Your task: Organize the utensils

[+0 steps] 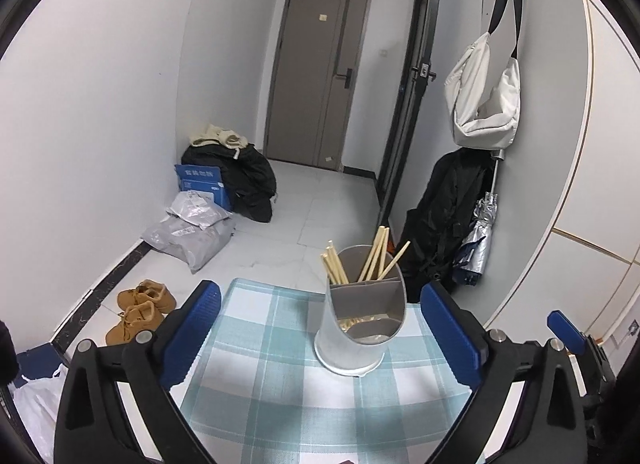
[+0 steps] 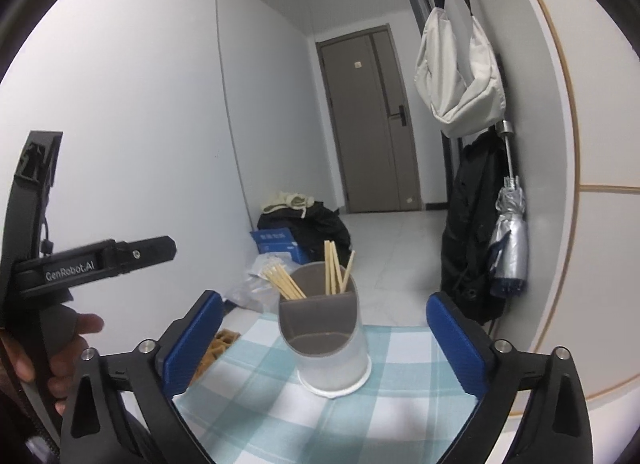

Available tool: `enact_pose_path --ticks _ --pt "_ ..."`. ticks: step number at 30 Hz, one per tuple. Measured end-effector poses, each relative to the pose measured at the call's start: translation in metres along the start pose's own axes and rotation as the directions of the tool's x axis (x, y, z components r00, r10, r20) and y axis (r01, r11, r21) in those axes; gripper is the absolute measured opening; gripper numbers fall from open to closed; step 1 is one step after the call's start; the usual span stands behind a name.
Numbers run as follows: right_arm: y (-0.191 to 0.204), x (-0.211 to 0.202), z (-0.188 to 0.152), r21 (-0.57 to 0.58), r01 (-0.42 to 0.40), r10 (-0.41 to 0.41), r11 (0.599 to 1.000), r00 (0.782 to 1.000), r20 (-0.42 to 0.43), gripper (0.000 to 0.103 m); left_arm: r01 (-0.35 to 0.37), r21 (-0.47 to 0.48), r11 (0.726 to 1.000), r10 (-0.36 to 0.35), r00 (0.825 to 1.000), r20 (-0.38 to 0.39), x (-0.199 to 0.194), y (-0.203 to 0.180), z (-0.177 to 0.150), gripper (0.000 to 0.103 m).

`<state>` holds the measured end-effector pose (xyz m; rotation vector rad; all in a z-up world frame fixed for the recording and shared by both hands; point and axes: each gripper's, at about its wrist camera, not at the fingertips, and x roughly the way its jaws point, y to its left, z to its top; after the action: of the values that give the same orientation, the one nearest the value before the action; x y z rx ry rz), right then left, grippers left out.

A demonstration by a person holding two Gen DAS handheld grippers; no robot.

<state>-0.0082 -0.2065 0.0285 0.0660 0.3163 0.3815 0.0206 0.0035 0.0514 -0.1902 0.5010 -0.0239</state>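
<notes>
A grey cylindrical utensil holder (image 1: pixel 356 336) stands upright on a teal checked tablecloth (image 1: pixel 272 376). Several wooden chopsticks (image 1: pixel 374 254) stand in its back compartments; its front compartment looks empty. My left gripper (image 1: pixel 320 336) is open and empty, its blue pads either side of the holder and nearer the camera. In the right wrist view the holder (image 2: pixel 330 348) with chopsticks (image 2: pixel 332 272) stands on the cloth (image 2: pixel 332 420). My right gripper (image 2: pixel 324 340) is open and empty, short of the holder. The left gripper's body (image 2: pixel 96 260) shows at the left, in a hand.
The table ends just behind the holder, with floor beyond. Brown shoes (image 1: pixel 140 310), parcels (image 1: pixel 192 228) and a pile of dark clothes (image 1: pixel 244 176) lie on the floor at left. A white bag (image 1: pixel 484 96), black coat and umbrella (image 1: pixel 478 240) hang on the right wall.
</notes>
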Motion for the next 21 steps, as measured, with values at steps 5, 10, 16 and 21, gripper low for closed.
enact_pose_path --ticks 5,10,16,21 --pt "0.004 -0.009 -0.013 -0.025 0.02 -0.02 0.999 1.0 0.015 0.103 -0.037 0.022 0.999 0.036 0.999 0.036 -0.004 0.003 -0.014 0.098" --pt "0.006 -0.018 -0.029 -0.058 0.063 -0.06 0.996 0.997 0.049 0.103 -0.068 0.026 0.997 0.067 0.997 0.033 0.001 0.007 -0.033 0.098" --pt "0.001 -0.022 -0.053 -0.044 0.062 -0.06 0.997 0.997 0.04 0.103 -0.104 0.032 0.994 0.103 0.994 0.048 0.004 0.012 -0.056 0.098" --pt "-0.004 -0.018 -0.067 -0.038 0.075 -0.075 0.996 0.997 0.013 0.103 -0.118 0.038 0.992 0.117 0.992 0.048 0.009 0.013 -0.068 0.098"
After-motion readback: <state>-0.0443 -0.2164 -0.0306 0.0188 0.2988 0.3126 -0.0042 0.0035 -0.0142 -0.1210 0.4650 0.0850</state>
